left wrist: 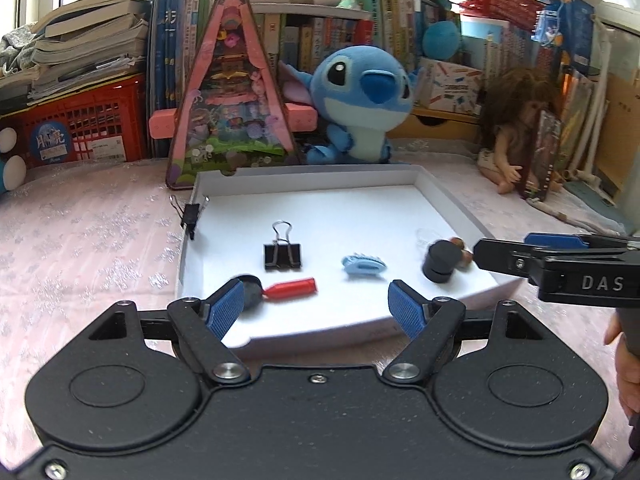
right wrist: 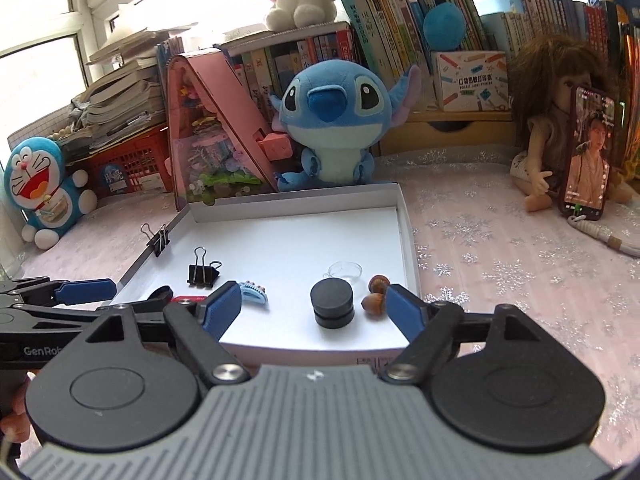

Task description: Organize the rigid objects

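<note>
A white shallow tray (left wrist: 320, 174) (right wrist: 300, 204) lies on the pink cloth. In it are a black binder clip (left wrist: 282, 254) (right wrist: 204, 271), a red tube (left wrist: 291, 290), a blue hair clip (left wrist: 364, 266) (right wrist: 253, 292), a black cylinder (left wrist: 441, 261) (right wrist: 333, 305), two acorns (right wrist: 375, 295) and a clear little cup (right wrist: 346, 270). A second binder clip (left wrist: 191, 216) (right wrist: 157, 237) grips the tray's left wall. My left gripper (left wrist: 316, 310) hangs open over the tray's near edge, by the red tube. My right gripper (right wrist: 314, 308) is open in front of the black cylinder, holding nothing.
Behind the tray stand a blue plush (left wrist: 360, 92), a pink triangular toy house (left wrist: 232, 92) and rows of books. A doll (right wrist: 556, 128) with a phone (right wrist: 586, 152) leaning on it sits at the right. A cat plush (right wrist: 40, 188) and red crate (left wrist: 76, 128) are at the left.
</note>
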Demonstrator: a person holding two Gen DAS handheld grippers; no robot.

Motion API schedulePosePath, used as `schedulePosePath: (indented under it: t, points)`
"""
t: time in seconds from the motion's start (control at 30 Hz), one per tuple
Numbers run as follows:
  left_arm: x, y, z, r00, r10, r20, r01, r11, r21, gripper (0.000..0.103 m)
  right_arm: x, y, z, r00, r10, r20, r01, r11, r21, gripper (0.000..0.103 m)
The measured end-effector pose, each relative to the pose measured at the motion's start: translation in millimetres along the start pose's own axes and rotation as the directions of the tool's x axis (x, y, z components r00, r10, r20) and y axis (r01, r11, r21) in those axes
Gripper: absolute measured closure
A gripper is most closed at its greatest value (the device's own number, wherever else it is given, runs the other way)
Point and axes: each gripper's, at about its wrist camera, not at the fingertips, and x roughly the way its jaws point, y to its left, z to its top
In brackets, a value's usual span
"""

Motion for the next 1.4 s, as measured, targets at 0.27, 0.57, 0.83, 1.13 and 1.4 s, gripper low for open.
schedulePosePath:
  t: [0.27, 0.57, 0.83, 1.13, 1.4]
  points:
    - [-25, -9, -26, 0.999, 0.007, 0.046, -0.008, 1.000, 0.007, 0.024, -20, 7, -19, 0.999, -0.004, 0.032, 0.006, 0.998, -0.061, 0.012]
    - [-45, -17, -52, 0.998, -0.008, 0.062, 0.009, 1.000, -0.021, 0.023, -43, 13, -46, 0.997, 0.006, 0.076, 0.002, 0.994, -0.105, 0.009]
    - [-49, -23, -68, 0.999, -0.013, 0.052, 0.014, 1.000, -0.025, 0.022, -56, 10, -72, 0.995, -0.019, 0.095, 0.033, 0.989, -0.146, 0.007]
    - [-59, -31, -89, 0.997, -0.014, 0.080, 0.013, 1.000, 0.015, 0.022, -67, 1, -98, 0.992, -0.056, 0.111, 0.071, 0.988, -0.139, 0.007]
    - [-67, -40, -107, 0.995, -0.021, 0.094, 0.014, 0.997, 0.070, 0.022, -75, 8, -120, 0.988, -0.077, 0.132, 0.100, 0.979, -0.177, 0.007]
